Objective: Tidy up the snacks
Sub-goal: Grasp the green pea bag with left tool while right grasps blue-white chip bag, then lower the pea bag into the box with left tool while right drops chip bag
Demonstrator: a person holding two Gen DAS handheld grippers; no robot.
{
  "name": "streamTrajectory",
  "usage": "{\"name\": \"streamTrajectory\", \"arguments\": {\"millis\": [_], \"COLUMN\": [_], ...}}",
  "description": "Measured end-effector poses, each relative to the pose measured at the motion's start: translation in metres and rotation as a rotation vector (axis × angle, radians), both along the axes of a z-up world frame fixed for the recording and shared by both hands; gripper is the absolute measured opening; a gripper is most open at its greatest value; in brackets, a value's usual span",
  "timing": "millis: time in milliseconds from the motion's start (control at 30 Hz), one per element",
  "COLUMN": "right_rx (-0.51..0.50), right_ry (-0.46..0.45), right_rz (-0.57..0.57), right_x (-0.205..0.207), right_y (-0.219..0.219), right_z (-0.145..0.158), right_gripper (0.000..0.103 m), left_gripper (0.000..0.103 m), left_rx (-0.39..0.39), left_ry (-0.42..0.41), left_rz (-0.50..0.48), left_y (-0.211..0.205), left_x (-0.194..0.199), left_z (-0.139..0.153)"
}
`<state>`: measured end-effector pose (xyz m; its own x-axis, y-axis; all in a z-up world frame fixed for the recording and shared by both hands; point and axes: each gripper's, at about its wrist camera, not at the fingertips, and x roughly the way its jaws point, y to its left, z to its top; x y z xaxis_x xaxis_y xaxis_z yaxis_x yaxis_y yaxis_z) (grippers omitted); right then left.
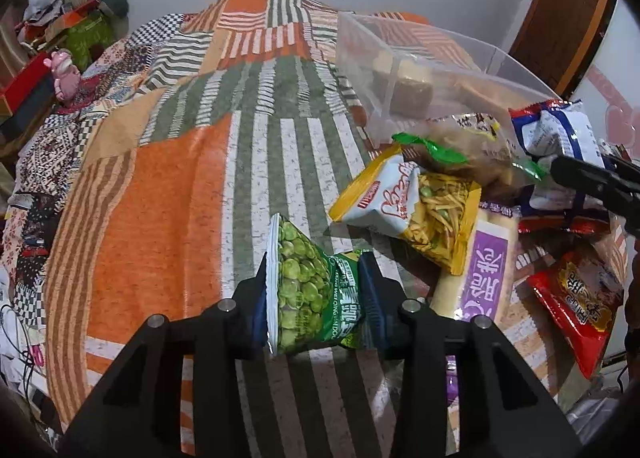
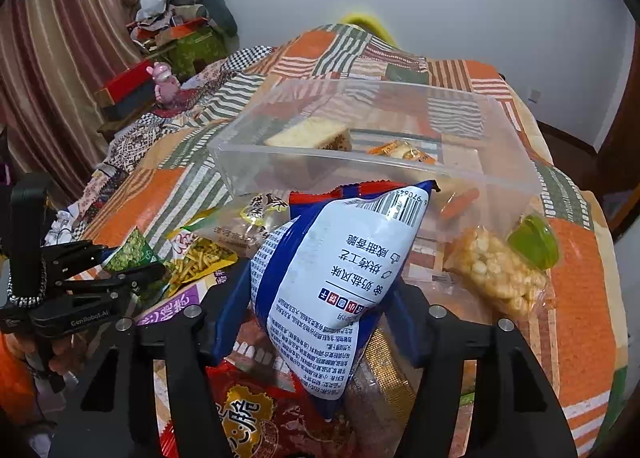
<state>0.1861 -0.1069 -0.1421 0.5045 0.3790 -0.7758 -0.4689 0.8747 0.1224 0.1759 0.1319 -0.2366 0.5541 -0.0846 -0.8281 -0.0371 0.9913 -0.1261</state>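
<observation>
Snacks are lying in a loose heap on the patchwork blanket, just in front of the clear plastic box, which is already holding a few items. The left gripper is pinching the green pea packet across its middle, the pads denting the film. The right gripper is squeezing the blue and white bag, which is standing tilted between its 2 fingers. Both packs are looking light, puffy and slick, so a hard squeeze is likely crushing what is inside, and a soft one is letting the film slide. Gripping near the crimped seam, where the film is flat and stiffer, is probably the safer hold.
</observation>
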Motion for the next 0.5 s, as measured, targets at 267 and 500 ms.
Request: {"name": "streamTrajectory", "arguments": {"millis": [267,500], "right_rx": [0.021,0.052], "right_ry": [-0.013,-0.061], "right_rz": [0.005,-0.017], "right_x": [-0.005,-0.010], "right_y": [-0.003,-0.017], "right_z": [0.007,0.029], "right_gripper": [0.054,0.054], "left_gripper": [0.023,0.023], "left_rx": [-0.003,0.016], "left_ry": [-0.024,-0.079], "left_rz": [0.015,0.014], "left_y": [0.001,-0.004], "left_x": [-0.006,-0.007], "left_z": [0.018,0.045]}}
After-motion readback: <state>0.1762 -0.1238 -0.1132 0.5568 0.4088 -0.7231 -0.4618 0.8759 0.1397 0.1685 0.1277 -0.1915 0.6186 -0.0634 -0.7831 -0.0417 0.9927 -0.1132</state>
